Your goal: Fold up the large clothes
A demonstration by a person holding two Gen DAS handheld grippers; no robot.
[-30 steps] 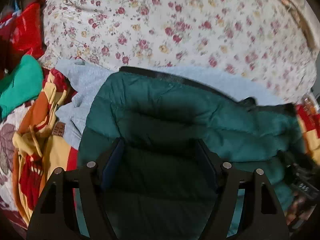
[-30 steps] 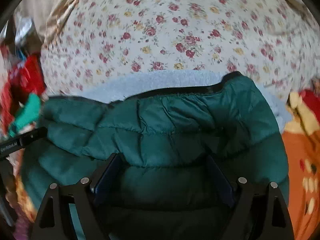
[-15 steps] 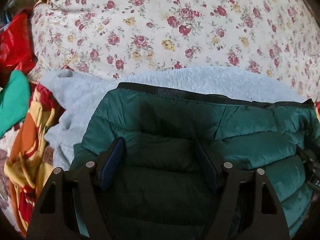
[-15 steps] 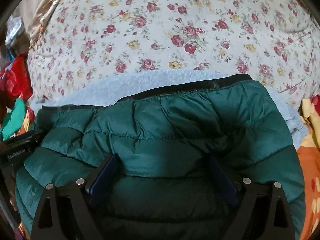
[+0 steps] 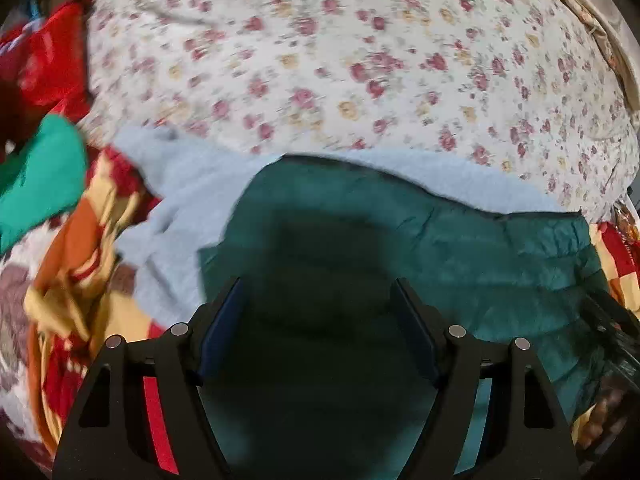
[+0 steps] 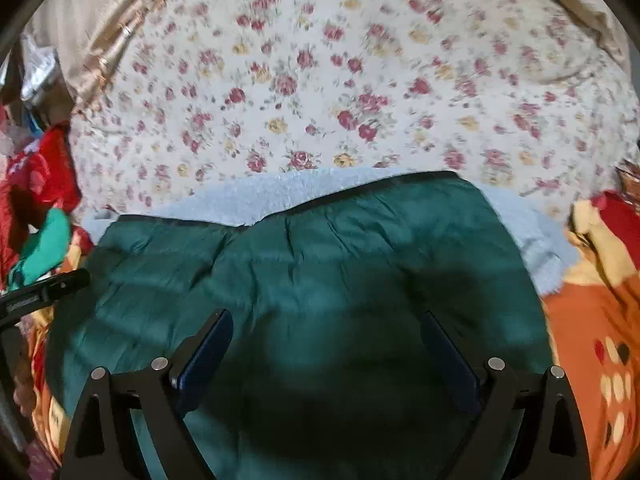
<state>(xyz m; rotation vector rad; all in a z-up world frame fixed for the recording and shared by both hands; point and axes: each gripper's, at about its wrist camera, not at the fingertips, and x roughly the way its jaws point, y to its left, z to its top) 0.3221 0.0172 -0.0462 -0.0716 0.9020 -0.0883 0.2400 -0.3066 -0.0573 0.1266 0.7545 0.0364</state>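
Green puffer jacket — lying crosswise on the bed under both tongs, left tongs and right tongs hovering spread apart, gripping nothing — black-trimmed edge facing away.

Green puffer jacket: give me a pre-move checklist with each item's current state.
1. Left gripper open over the green puffer jacket: ok.
2. Right gripper open: ok.
3. Fabric caught between fingers: cannot tell.
4. Jacket lying on the light blue fleece: ok.
5. Black trimmed edge in view for aligning: ok.
6. Sharp picture: not ok, both views blurred.
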